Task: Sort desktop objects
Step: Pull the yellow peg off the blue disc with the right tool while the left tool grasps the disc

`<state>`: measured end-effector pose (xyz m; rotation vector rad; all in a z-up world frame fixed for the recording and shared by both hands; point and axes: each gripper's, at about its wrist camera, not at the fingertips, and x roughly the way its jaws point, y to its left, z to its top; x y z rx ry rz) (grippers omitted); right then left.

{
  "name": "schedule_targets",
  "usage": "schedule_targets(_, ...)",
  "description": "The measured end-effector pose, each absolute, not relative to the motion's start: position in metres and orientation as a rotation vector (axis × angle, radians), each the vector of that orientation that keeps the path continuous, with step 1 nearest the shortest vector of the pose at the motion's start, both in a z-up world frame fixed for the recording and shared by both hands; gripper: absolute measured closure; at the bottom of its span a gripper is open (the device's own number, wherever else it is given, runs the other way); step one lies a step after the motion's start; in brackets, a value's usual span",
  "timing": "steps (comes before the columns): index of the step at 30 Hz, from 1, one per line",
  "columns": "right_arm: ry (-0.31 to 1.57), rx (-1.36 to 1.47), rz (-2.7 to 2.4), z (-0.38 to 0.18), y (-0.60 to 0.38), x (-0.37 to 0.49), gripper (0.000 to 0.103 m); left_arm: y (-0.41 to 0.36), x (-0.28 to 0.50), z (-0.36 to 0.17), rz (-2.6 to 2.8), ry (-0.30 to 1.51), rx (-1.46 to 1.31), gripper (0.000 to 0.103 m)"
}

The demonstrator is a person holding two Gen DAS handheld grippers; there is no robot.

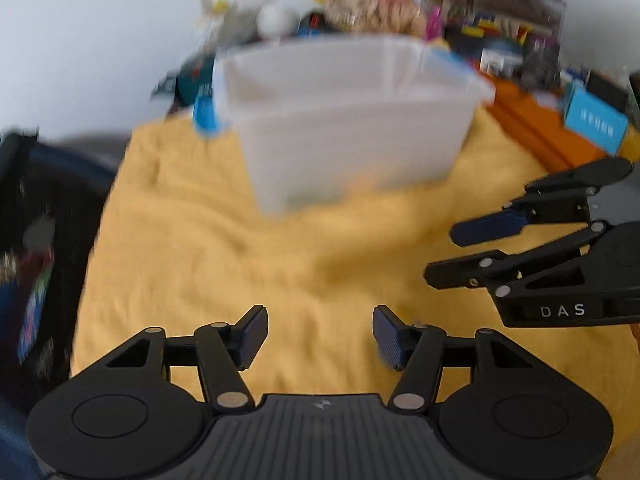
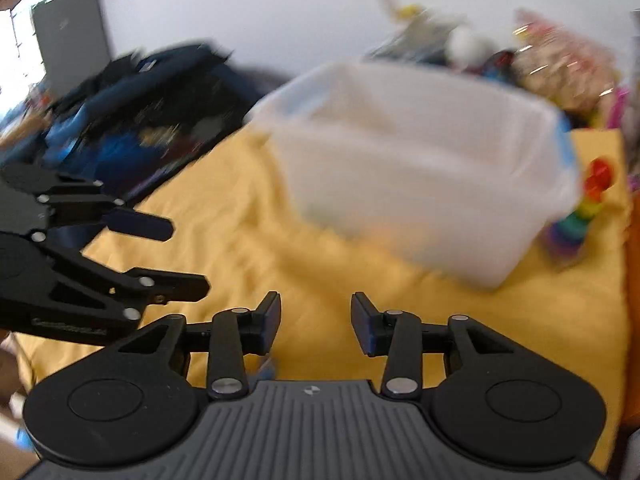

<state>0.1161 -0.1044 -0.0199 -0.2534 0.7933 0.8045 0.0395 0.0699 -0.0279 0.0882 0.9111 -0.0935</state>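
Note:
A translucent white plastic bin stands on the yellow cloth, beyond both grippers; its contents are too blurred to tell. My left gripper hangs open over bare cloth, nothing between its fingers. To its right my right gripper comes in from the side, jaws apart. In the right wrist view the right gripper is open and empty over the cloth, short of the bin. The left gripper shows at the left edge. A rainbow stacking toy stands upright right of the bin.
Blurred clutter of toys and packets lines the wall behind the bin. An orange cloth and a blue box lie at the right. A dark blue bag sits off the cloth's left edge.

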Motion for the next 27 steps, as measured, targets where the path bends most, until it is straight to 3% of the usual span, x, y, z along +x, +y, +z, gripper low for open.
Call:
schedule_targets(6, 0.860, -0.314, 0.861, -0.050, -0.075, 0.105, 0.065, 0.072, 0.015, -0.053, -0.106, 0.989, 0.070, 0.041)
schedule_targets(9, 0.882, -0.335, 0.879, -0.061, -0.067, 0.103, 0.072, 0.069, 0.015, -0.056, -0.122, 0.994, 0.059, 0.041)
schedule_targets(12, 0.908, -0.361, 0.889, -0.070, -0.067, 0.097, 0.086, 0.059, 0.017, -0.061, -0.146, 0.995, 0.069, 0.041)
schedule_targets(27, 0.949, -0.311, 0.710, -0.075, -0.135, 0.091, 0.086, 0.021, 0.059, -0.082, -0.268, 0.989, 0.111, 0.047)
